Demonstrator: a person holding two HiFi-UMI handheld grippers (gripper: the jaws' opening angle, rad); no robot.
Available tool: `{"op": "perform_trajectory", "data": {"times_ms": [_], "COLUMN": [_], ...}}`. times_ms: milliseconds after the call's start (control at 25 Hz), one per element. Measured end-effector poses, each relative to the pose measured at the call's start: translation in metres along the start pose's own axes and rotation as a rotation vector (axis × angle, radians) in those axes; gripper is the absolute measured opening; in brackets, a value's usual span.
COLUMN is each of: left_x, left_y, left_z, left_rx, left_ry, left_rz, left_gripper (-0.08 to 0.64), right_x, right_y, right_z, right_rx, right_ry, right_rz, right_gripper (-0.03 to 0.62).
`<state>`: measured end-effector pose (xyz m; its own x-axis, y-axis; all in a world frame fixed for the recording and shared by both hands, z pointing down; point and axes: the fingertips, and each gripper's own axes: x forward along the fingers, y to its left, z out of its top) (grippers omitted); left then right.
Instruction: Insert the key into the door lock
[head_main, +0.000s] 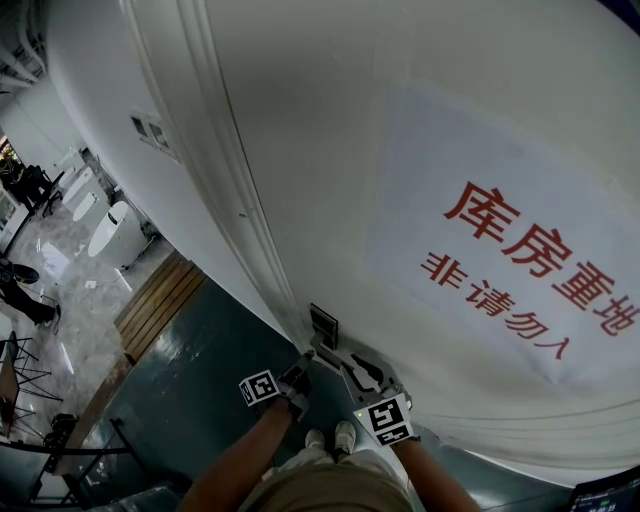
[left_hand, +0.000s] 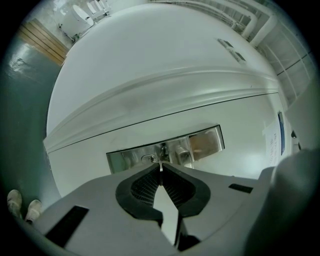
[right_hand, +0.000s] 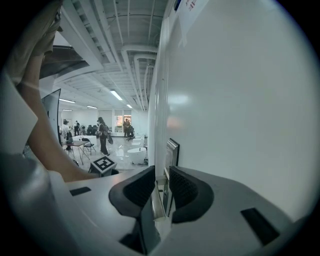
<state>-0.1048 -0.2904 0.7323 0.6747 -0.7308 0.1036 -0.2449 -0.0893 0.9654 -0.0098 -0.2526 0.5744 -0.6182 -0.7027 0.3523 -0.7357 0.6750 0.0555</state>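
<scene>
A steel lock plate (left_hand: 207, 141) is set in the white door (left_hand: 150, 65), with a small keyhole (left_hand: 148, 158) and a lever handle (left_hand: 183, 155) on it. My left gripper (left_hand: 160, 167) is shut on a thin key (left_hand: 160, 165), whose tip points at the plate just right of the keyhole, a short way off. In the right gripper view, my right gripper (right_hand: 161, 172) is shut on the door handle (right_hand: 158, 202), right beside the plate's edge (right_hand: 173, 151). In the head view both grippers, left (head_main: 297, 378) and right (head_main: 362, 374), sit below the lock plate (head_main: 323, 324).
A white paper notice (head_main: 520, 260) with red characters is stuck on the door. The door frame moulding (head_main: 235, 180) runs left of the lock. My shoes (head_main: 330, 438) stand on the dark floor. Several people, tables and chairs (right_hand: 87, 142) fill the hall behind.
</scene>
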Motion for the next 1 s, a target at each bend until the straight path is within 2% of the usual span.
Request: {"op": "perform_trajectory", "data": {"times_ms": [440, 1000], "left_x": [0.006, 0.008], "left_y": [-0.003, 0.014], "left_z": [-0.002, -0.003], "left_rx": [-0.02, -0.042], "left_ry": [-0.005, -0.033], "left_rz": [-0.009, 0.052], "left_gripper": [0.032, 0.032], "right_x": [-0.004, -0.01], "right_y": [-0.001, -0.004], "right_z": [0.0, -0.002], "right_rx": [0.006, 0.007], "right_ry": [-0.005, -0.003], "right_rz": [0.003, -0.001], "right_gripper": [0.092, 0.092]}}
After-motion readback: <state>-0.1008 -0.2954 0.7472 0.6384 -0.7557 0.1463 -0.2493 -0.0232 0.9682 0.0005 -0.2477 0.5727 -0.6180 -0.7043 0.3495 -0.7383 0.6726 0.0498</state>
